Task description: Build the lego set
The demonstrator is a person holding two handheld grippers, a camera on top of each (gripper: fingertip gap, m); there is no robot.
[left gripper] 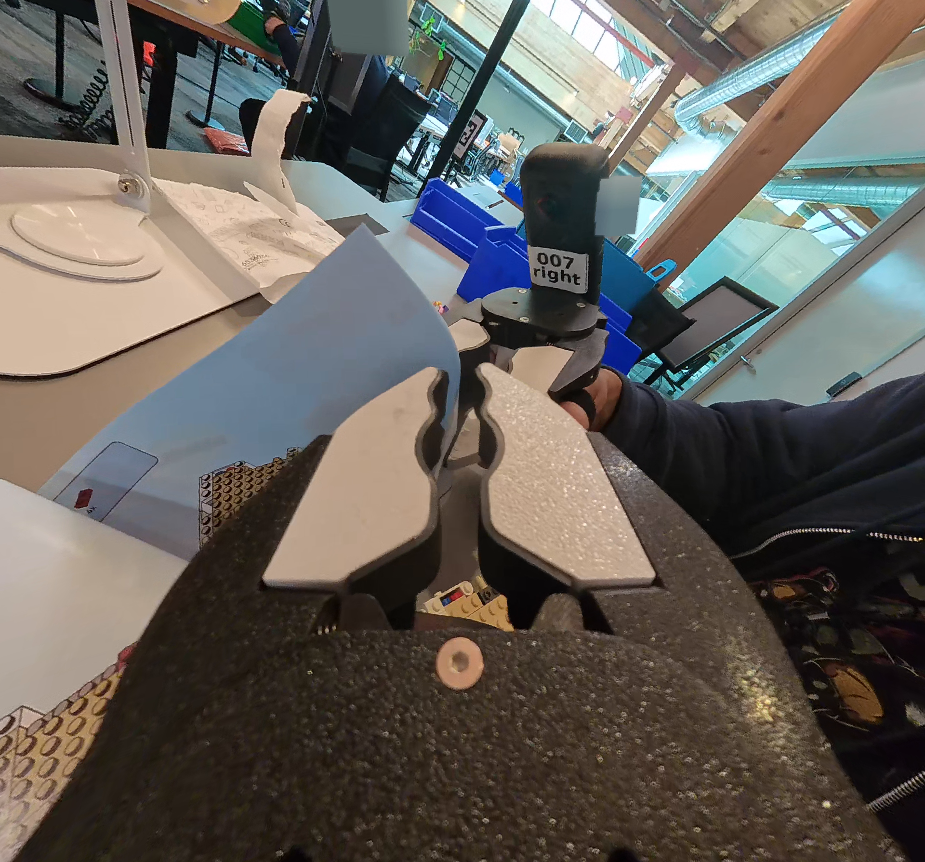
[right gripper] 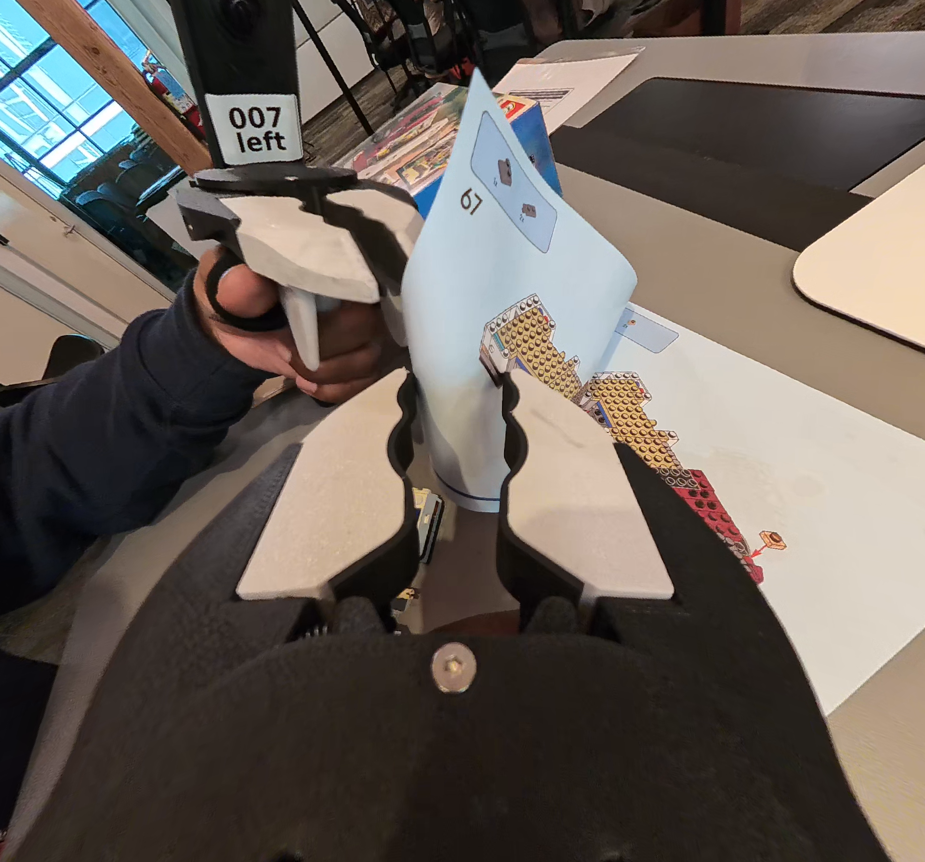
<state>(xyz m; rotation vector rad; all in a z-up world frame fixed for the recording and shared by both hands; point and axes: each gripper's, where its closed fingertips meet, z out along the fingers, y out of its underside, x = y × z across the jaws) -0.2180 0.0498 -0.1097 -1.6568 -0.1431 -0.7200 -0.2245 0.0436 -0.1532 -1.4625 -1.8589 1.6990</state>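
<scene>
Your grey table [right gripper: 751,257] carries an open brick-building instruction booklet [right gripper: 751,437] lying flat, with one pale blue page [right gripper: 500,287] lifted and curling upright between your two grippers. A blue set box [right gripper: 535,127] stands behind the page, and blue bins [left gripper: 450,222] sit at the far edge beside a white lamp base [left gripper: 75,247]. Your right gripper [right gripper: 455,387] is spread open around the page's lower curl, neither pad pressing on it. Your left gripper [left gripper: 460,382] is parted narrowly, the page's edge just beside its left fingertip; whether it pinches the page, you cannot tell. Loose bricks [left gripper: 465,602] lie under it.
</scene>
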